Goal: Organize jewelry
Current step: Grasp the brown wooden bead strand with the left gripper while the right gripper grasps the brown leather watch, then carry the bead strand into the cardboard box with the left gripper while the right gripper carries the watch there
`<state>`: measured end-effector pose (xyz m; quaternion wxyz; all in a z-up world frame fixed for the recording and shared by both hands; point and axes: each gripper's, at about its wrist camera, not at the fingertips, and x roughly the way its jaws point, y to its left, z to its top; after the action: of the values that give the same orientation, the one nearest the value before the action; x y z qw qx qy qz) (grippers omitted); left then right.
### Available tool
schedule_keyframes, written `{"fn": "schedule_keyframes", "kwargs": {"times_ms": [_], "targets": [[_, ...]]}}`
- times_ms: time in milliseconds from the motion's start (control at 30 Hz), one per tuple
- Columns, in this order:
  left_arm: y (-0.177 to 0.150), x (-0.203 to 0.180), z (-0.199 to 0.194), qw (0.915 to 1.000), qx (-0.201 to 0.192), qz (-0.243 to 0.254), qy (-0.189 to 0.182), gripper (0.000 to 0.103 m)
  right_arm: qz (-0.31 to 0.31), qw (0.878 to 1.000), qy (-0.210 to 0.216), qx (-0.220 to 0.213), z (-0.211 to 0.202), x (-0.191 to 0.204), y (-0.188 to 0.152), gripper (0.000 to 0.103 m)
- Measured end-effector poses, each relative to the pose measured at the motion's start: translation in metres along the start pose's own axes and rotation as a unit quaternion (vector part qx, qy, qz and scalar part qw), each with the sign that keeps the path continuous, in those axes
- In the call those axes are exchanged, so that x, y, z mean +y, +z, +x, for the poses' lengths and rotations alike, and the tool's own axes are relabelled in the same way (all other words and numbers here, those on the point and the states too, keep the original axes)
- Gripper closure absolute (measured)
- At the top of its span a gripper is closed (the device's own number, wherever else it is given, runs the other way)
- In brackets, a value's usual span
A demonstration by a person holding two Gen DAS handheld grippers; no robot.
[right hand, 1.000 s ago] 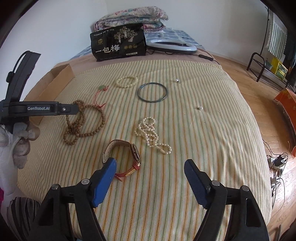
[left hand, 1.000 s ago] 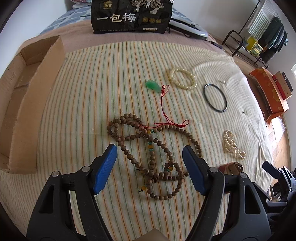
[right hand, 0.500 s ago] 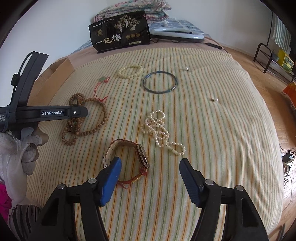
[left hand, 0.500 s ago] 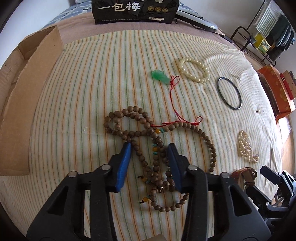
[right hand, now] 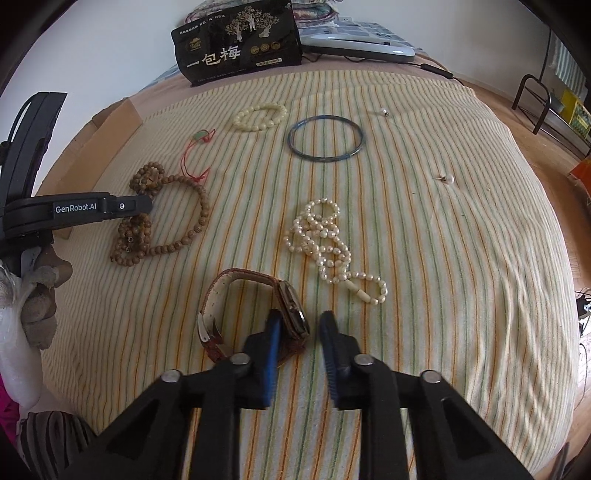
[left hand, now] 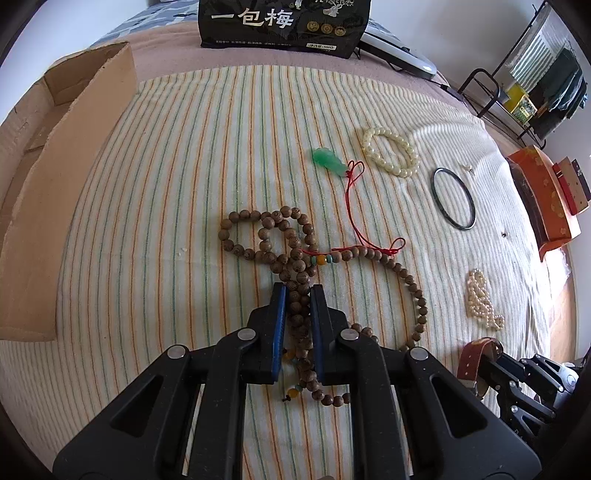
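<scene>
A long brown wooden bead necklace (left hand: pixel 291 254) lies in loops on the striped cloth; it also shows in the right wrist view (right hand: pixel 166 218). My left gripper (left hand: pixel 297 291) is shut on a bunch of its strands, still on the cloth. A brown leather-strap watch (right hand: pixel 258 306) lies near the front; it shows in the left wrist view (left hand: pixel 476 354). My right gripper (right hand: pixel 299 319) has narrowed around the watch face with a small gap left. A pearl necklace (right hand: pixel 328 247), a cream bead bracelet (right hand: pixel 260 116), a dark bangle (right hand: pixel 325 138) and a green pendant on red cord (left hand: pixel 327 158) lie beyond.
An open cardboard box (left hand: pixel 55 177) stands at the left of the bed. A black printed bag (left hand: pixel 284 22) stands at the back. Two small pearl studs (right hand: pixel 447 179) lie at the right. An orange box (left hand: pixel 543 199) sits off the bed's right side.
My left gripper moved forward and closed on the wooden bead strands. My right gripper moved forward to the watch and narrowed around its face.
</scene>
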<state>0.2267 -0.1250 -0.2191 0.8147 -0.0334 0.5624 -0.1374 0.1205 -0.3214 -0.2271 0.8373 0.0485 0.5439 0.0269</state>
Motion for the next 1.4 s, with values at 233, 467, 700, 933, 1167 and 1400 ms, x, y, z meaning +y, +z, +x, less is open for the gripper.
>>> {"fn": "schedule_keyframes", "kwargs": {"times_ms": [233, 467, 700, 933, 1167, 1400], "targets": [[-0.006, -0.004, -0.027, 0.9996, -0.021, 0.003, -0.018, 0.092, 0.014, 1.0, 0.008, -0.013, -0.012, -0.003, -0.004, 0.092], [-0.009, -0.005, -0.065, 0.9982, -0.049, 0.008, -0.034, 0.092, 0.016, 0.999, 0.005, -0.041, -0.039, -0.002, -0.005, 0.092], [-0.007, -0.002, -0.105, 0.9953, -0.083, 0.009, -0.048, 0.092, 0.014, 0.997, 0.002, -0.073, -0.069, 0.003, -0.001, 0.092], [-0.012, 0.008, -0.13, 0.9936, -0.098, 0.011, -0.054, 0.092, 0.005, 0.995, 0.002, -0.097, -0.09, 0.013, 0.002, 0.092], [-0.019, 0.021, -0.153, 0.9915, -0.114, 0.003, -0.063, 0.092, -0.001, 0.994, 0.006, -0.109, -0.099, 0.022, 0.005, 0.092], [-0.023, 0.031, -0.18, 0.9885, -0.132, 0.01, -0.073, 0.092, -0.013, 0.993, 0.007, -0.119, -0.108, 0.032, 0.007, 0.092]]}}
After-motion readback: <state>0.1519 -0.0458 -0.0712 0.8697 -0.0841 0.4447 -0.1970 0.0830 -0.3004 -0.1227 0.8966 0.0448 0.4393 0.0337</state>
